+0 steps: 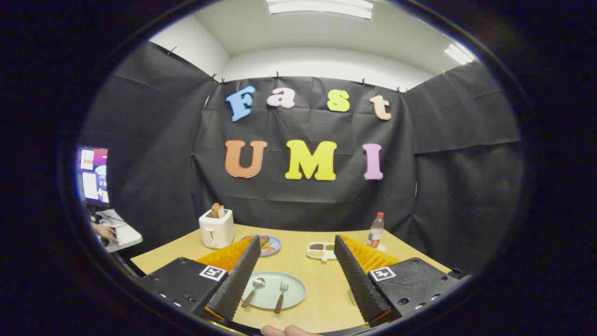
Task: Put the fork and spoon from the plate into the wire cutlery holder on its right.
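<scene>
Hand-held gripper (295, 275) spread above plate (294, 291).

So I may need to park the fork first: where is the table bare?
The gripper is open above the plate. Bare wood lies between plate and right finger, and beyond the plate up to the blue dish and white tray. The back is crowded: toaster, dish, tray, bottle.
</scene>
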Demonstrator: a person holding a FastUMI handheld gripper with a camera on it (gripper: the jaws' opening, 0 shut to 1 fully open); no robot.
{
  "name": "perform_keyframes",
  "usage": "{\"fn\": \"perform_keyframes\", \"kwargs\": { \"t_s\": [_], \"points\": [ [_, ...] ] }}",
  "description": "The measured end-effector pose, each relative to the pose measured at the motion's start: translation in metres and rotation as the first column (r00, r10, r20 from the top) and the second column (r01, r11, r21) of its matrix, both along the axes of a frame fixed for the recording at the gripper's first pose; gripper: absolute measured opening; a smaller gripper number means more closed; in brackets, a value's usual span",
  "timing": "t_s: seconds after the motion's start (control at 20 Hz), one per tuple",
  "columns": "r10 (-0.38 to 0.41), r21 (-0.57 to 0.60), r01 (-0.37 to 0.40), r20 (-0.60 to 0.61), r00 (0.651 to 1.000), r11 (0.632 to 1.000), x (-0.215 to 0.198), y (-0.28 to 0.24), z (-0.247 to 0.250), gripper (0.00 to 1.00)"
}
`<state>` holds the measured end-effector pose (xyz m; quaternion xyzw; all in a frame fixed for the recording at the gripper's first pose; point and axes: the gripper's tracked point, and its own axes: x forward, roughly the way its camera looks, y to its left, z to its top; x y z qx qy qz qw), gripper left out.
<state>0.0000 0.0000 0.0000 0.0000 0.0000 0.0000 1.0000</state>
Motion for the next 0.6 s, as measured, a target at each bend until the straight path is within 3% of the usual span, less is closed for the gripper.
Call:
{"fn": "perform_keyframes", "kwargs": {
  "t_s": [0.6],
  "points": [
    [-0.023, 0.017, 0.023, 0.002, 1.0, 1.0, 0.003, -0.0071, -0.003, 0.95]
  ]
}}
